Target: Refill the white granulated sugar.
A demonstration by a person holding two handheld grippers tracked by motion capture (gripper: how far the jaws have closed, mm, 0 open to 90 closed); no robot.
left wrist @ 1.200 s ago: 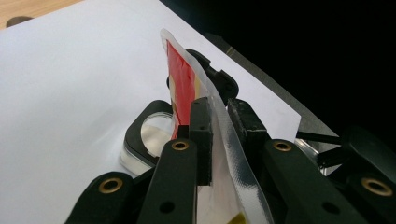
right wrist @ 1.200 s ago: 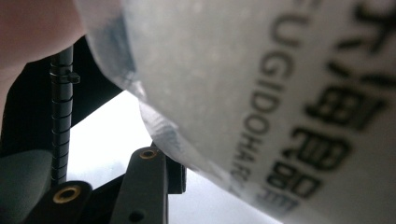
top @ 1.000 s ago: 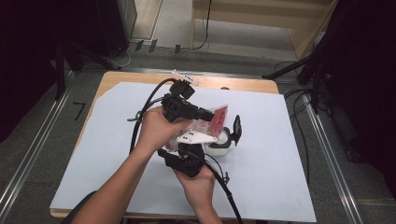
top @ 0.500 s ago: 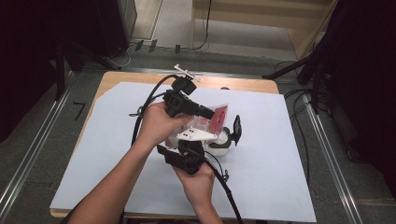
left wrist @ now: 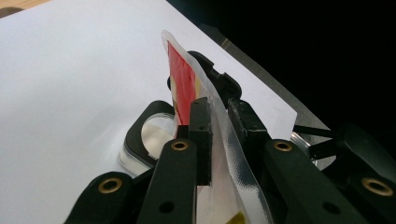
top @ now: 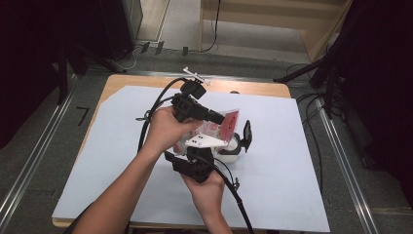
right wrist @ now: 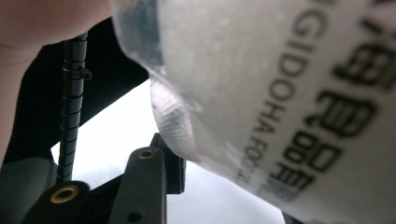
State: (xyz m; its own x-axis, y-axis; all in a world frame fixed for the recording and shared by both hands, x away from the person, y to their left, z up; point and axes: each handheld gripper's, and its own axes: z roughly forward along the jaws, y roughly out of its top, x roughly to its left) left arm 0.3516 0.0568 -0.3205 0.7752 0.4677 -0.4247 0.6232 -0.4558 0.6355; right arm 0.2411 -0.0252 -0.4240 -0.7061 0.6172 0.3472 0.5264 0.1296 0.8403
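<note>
table (top: 122, 83): wood, white sheet (top: 292, 165) | floor (top: 29, 161): grey | rails (top: 341, 165) | dark surroundings

We see little change over the 3 pictures from the high view. The red-and-clear packet (top: 228, 124) has tipped a little more upright between the grippers, its red face turned more toward the right. The left gripper (top: 220, 118) has shifted slightly with it, up and away from us.

Packet (right wrist: 299, 107): "GIDOHA FOOD" partly legible; other characters blurred.
</note>
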